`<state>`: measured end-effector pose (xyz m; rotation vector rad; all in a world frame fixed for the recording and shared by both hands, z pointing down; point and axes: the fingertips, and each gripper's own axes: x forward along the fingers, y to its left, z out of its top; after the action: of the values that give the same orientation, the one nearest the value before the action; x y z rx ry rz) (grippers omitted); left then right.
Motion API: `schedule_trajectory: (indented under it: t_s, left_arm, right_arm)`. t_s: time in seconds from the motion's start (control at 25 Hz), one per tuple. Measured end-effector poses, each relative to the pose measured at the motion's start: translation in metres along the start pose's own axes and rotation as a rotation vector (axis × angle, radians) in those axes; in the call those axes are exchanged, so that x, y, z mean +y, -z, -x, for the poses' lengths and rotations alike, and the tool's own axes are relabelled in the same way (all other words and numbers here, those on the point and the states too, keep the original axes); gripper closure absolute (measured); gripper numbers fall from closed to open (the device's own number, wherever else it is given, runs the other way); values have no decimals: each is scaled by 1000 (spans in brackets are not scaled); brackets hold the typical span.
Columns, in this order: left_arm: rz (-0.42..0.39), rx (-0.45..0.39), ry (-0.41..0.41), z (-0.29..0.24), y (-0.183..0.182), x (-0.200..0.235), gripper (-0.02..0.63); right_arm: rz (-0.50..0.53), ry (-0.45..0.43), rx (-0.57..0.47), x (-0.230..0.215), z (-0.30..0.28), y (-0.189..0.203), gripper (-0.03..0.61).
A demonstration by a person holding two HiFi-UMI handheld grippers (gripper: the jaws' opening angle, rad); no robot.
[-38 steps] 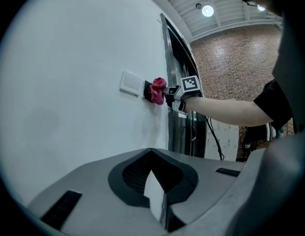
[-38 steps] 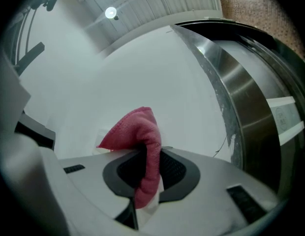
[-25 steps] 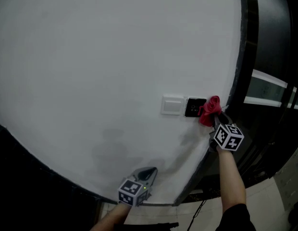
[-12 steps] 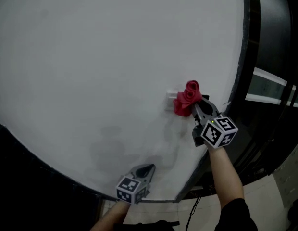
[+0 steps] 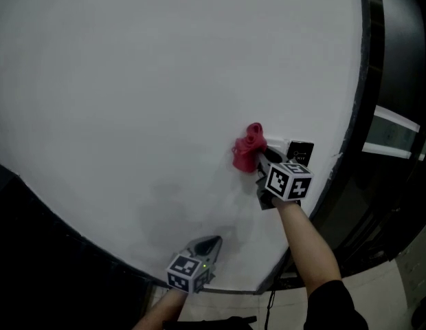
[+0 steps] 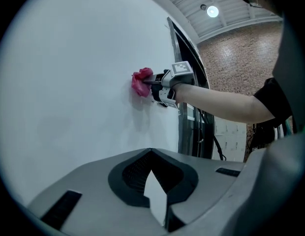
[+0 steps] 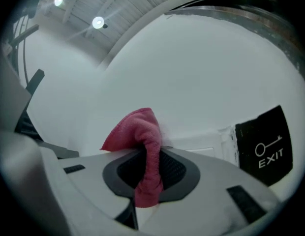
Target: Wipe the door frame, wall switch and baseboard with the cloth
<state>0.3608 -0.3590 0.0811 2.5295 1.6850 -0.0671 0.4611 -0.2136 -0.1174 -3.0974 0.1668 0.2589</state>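
My right gripper [image 5: 263, 162] is shut on a red cloth [image 5: 248, 146] and presses it against the white wall. The cloth covers the left part of the white wall switch [image 5: 275, 145]. A black exit switch [image 5: 300, 150] sits just right of it. In the right gripper view the cloth [image 7: 142, 134] hangs between the jaws, in front of the white switch [image 7: 204, 142] and left of the exit switch [image 7: 264, 144]. My left gripper [image 5: 207, 245] hangs low near the wall, shut and empty. The left gripper view shows the cloth [image 6: 141, 81] and the right gripper [image 6: 165, 85] from below.
The dark door frame [image 5: 368, 81] runs down the right side of the wall, also seen as a door frame [image 6: 185, 82] in the left gripper view. A glass panel [image 5: 398, 126] lies beyond it. A cable [image 5: 271, 308] hangs near the floor.
My right gripper carried the red cloth leftward, from beside the black exit switch across to the left end of the white switch. The left gripper stayed almost still.
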Motion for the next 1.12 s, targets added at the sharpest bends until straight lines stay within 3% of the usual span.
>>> schedule_trajectory:
  t_s: [0.36, 0.52, 1.12]
  left_arm:
    - [8, 2, -13, -1, -1, 1, 621]
    - [7, 9, 8, -10, 1, -7, 621]
    - [1, 19, 50, -12, 5, -17, 620]
  right_arm:
    - [-26, 36, 3, -20, 12, -4, 518]
    - [21, 79, 6, -32, 20, -7, 518]
    - [43, 222, -53, -86, 63, -25, 518]
